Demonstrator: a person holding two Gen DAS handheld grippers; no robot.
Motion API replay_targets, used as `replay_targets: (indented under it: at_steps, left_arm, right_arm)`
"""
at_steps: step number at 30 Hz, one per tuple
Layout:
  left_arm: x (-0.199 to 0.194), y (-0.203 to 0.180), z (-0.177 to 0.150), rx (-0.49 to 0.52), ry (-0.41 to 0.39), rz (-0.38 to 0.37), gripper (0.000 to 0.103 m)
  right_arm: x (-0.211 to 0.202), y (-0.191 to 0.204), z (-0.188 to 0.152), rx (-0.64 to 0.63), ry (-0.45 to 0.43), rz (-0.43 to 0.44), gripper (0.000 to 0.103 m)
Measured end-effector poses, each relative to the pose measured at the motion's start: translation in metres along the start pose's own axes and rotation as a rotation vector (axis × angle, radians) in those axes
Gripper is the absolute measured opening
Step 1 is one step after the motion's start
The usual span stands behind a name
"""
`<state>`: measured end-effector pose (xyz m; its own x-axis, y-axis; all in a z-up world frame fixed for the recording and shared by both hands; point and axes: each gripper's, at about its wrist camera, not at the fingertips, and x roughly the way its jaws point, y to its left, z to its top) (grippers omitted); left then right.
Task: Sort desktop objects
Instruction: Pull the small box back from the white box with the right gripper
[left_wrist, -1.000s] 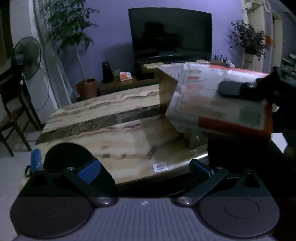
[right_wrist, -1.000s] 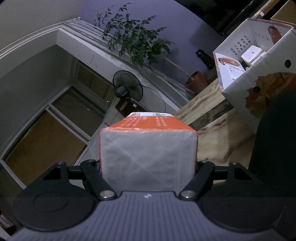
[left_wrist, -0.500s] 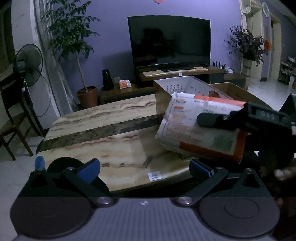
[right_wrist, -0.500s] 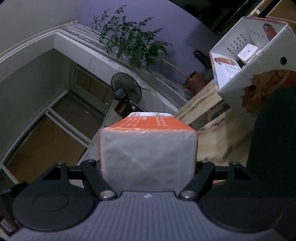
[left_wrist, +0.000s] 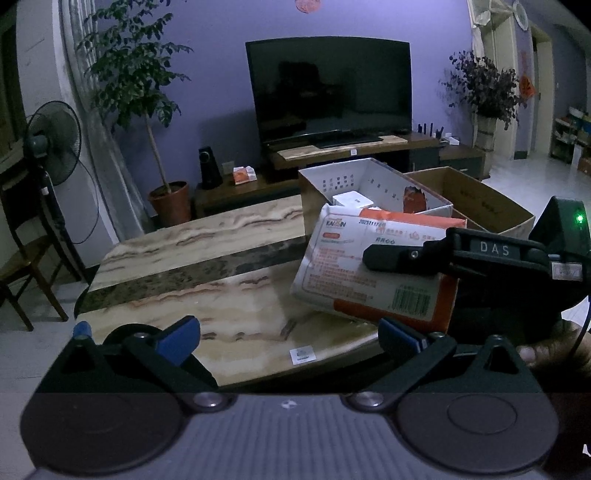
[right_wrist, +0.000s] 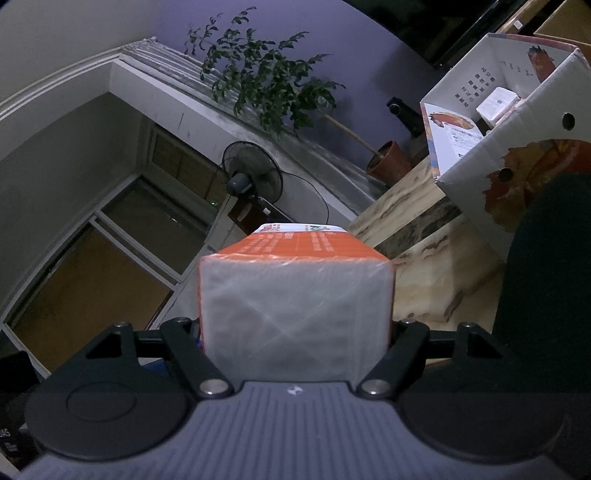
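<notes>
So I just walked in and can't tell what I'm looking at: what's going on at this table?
A person is sorting things off a marble-topped table with a handheld gripper in each hand. The right gripper has its fingers clamped on an orange-and-white tissue pack, holding it above the table, tilted, beside a printed cardboard box that already has a small white box inside. The left gripper is open and empty, near the table's front edge.

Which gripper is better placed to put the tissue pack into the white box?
Right. The right gripper already clamps the tissue pack beside the white box; the left gripper is open and empty.
</notes>
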<state>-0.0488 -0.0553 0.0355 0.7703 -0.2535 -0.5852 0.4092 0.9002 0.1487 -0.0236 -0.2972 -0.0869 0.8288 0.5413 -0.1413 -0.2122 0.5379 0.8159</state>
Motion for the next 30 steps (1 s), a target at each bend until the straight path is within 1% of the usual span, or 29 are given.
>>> replay_targets:
  at_steps: [11, 30]
  left_arm:
    - [-0.0049, -0.0043, 0.0024, 0.041, 0.023, -0.022, 0.102]
    - [-0.0067, -0.0066, 0.0048, 0.041, 0.027, -0.019, 0.102]
  right_arm:
    - [-0.0004, 0.0003, -0.0007, 0.003, 0.005, 0.000, 0.078]
    - [0.0017, 0.0006, -0.0008, -0.007, 0.014, -0.001, 0.078]
